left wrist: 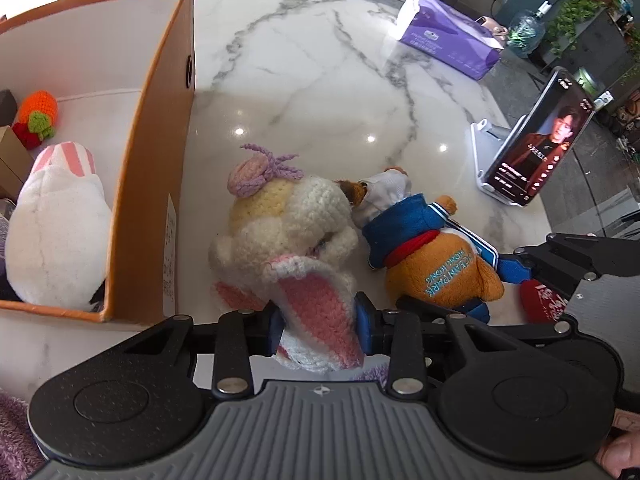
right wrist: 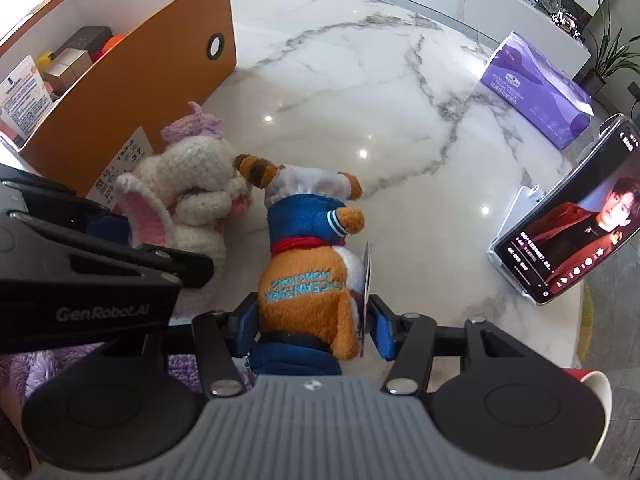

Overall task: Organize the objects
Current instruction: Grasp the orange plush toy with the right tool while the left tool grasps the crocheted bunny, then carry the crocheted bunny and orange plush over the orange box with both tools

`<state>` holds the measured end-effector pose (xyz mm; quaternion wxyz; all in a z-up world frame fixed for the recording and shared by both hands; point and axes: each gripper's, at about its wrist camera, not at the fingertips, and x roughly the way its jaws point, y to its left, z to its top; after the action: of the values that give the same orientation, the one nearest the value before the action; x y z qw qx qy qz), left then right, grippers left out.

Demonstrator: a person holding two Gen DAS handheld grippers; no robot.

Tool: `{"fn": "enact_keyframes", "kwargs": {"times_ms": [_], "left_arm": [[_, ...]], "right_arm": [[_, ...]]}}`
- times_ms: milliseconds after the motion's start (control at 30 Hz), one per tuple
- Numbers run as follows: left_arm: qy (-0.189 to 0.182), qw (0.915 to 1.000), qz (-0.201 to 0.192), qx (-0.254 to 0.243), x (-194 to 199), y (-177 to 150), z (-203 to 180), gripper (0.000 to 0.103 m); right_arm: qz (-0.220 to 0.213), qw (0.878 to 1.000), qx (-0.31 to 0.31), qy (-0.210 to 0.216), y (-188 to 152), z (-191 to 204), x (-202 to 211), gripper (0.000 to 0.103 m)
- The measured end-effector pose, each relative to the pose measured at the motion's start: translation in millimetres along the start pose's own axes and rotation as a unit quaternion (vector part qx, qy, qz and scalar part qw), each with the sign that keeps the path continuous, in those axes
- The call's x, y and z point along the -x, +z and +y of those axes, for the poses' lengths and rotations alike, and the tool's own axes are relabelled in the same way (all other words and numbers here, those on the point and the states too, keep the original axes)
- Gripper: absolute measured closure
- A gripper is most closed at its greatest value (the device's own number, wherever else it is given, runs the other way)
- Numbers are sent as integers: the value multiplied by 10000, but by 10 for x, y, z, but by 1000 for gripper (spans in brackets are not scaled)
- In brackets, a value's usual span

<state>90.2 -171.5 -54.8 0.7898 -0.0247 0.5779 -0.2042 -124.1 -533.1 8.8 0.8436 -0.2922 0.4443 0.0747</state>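
Crocheted rabbit (left wrist: 288,232) ahead of left gripper (left wrist: 318,322), ear between fingers. Box (left wrist: 156,152) left of it, plush (left wrist: 56,232) inside. Bear plush (right wrist: 308,280) within right gripper (right wrist: 314,320), touching rabbit. Phone (right wrist: 576,216) right; tissue pack (right wrist: 536,92) beyond.

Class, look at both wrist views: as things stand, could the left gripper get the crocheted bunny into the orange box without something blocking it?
Probably yes. The left gripper has the crocheted bunny by its pink ear, and the orange box stands open-topped just beside it. Only the box wall must be cleared.
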Motion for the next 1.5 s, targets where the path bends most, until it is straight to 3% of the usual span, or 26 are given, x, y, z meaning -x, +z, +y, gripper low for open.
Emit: {"fn": "enact_keyframes", "kwargs": {"times_ms": [233, 567, 867, 1067, 1167, 1300, 1500], "left_arm": [[-282, 9992, -265, -102, 377, -85, 54, 62], [-774, 9917, -977, -317, 1161, -129, 181, 62], [-857, 9826, -1581, -475, 1772, 99, 516, 62], [-656, 9787, -1910, -373, 2042, 325, 919, 62], [-672, 9811, -1796, -277, 1991, 432, 1119, 62], [-584, 9860, -1546, -241, 1797, 557, 1389, 62], [-761, 9924, -962, -128, 1387, 808, 1719, 62]], "right_arm": [[-181, 9992, 237, -276, -7, 157, 309, 46], [-859, 9949, 166, -497, 10, 350, 885, 46], [-1607, 9866, 212, -184, 352, 601, 1453, 46], [-1897, 9808, 48, 459, 775, 817, 1608, 46], [-1900, 9784, -42, 810, 985, 927, 1525, 46], [-1556, 9821, -174, 1048, 1281, 1065, 1233, 46], [-1088, 9896, -199, 914, 1562, 1180, 748, 46]]}}
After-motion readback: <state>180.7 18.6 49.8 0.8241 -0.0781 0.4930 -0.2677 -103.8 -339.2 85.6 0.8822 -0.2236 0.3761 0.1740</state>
